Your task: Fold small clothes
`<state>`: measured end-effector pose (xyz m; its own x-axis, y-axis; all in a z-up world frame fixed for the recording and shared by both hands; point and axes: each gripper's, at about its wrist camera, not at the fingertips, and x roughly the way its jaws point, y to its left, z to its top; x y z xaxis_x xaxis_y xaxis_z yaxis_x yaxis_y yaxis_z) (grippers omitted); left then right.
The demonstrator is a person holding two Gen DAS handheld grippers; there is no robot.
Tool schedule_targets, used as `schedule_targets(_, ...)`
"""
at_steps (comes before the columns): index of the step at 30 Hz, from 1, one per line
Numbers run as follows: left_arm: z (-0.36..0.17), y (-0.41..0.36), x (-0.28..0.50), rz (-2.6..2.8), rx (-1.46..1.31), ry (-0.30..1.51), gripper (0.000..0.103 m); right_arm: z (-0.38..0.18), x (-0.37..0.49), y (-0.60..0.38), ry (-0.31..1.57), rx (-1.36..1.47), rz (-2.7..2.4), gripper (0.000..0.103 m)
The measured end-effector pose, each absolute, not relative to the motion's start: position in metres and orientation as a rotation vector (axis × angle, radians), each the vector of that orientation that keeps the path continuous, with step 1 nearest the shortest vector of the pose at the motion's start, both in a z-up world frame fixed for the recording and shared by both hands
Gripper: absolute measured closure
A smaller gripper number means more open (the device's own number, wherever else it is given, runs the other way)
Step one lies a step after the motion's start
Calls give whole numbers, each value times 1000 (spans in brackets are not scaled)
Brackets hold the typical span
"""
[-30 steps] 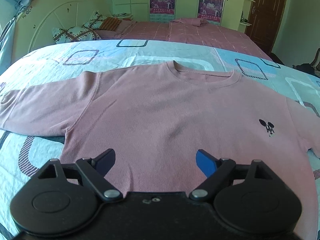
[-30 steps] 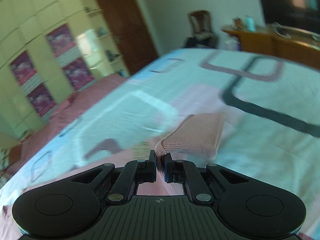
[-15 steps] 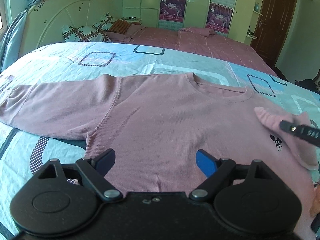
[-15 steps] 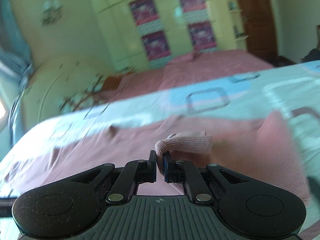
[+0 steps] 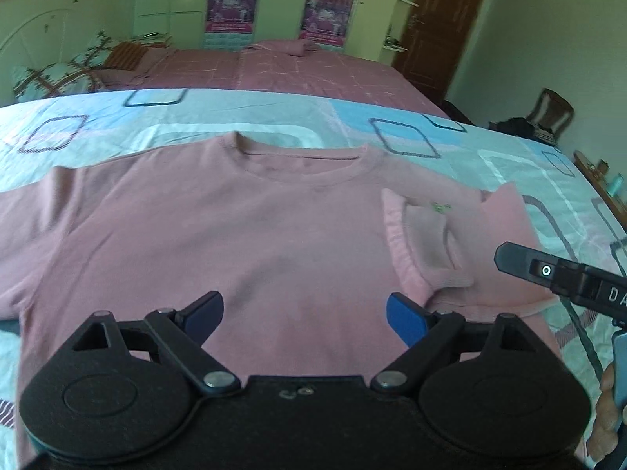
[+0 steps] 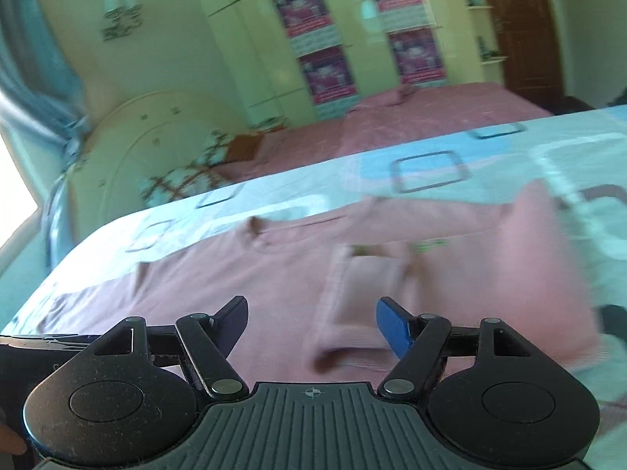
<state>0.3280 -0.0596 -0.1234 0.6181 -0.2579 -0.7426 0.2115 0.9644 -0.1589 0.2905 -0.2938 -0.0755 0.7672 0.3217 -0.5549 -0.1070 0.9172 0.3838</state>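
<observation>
The right hand-held gripper (image 6: 311, 323) has just let go of the sleeve (image 5: 425, 243) — a second ago its jaws were pinched tight on the cuff and carrying it in across the bed; now they are opening, stand well apart, and nothing is between them. The sleeve lies folded over the chest of the pink top (image 5: 235, 235), cuff end towards the hem, a little rumpled and with a raised fold at the shoulder.

The top itself lies face up and spread flat on the patterned bedcover (image 5: 274, 117), collar towards the far side, its other sleeve (image 5: 35, 211) stretched out flat to the side and not yet folded.

The left hand-held gripper (image 5: 303, 311) hovers over the lower part of the top, jaws wide and empty, nudging wider — it grips nothing.

So one sleeve fold looks done, though untidy. Judging by the layout, the opposite sleeve wants the same treatment next, then the body folded up
</observation>
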Motion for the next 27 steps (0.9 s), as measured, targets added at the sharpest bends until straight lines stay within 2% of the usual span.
schedule_targets(2,-129,-87,329,-358,-1,841,16,-77,279,-319,670,346,145,31)
schedule_targets(5,-140,-123,330,-442,78,818,26,-85,262,-351,699,330,25,31)
schedule_targets(8,-156,-146,336,-447,125,823,27,-94,249,-374,730,367,-40,31)
schedule_targets(16,-177,-150,358,-397,128,791,45,-111,234,-391,770,348,-124,31)
schedule_targets(18,-179,-147,363,-402,118,772,65,-114,236,-393,774,347,-135,31)
schedule_targets(19,-177,-145,366,-395,98,761,71,-116,237,-393,775,343,-142,31)
schedule_targets(21,-171,-137,368,-381,39,735,94,-119,243,-392,778,334,-153,31)
schedule_targets(27,-141,-105,370,-348,-94,647,95,-123,253,-387,779,317,-135,31)
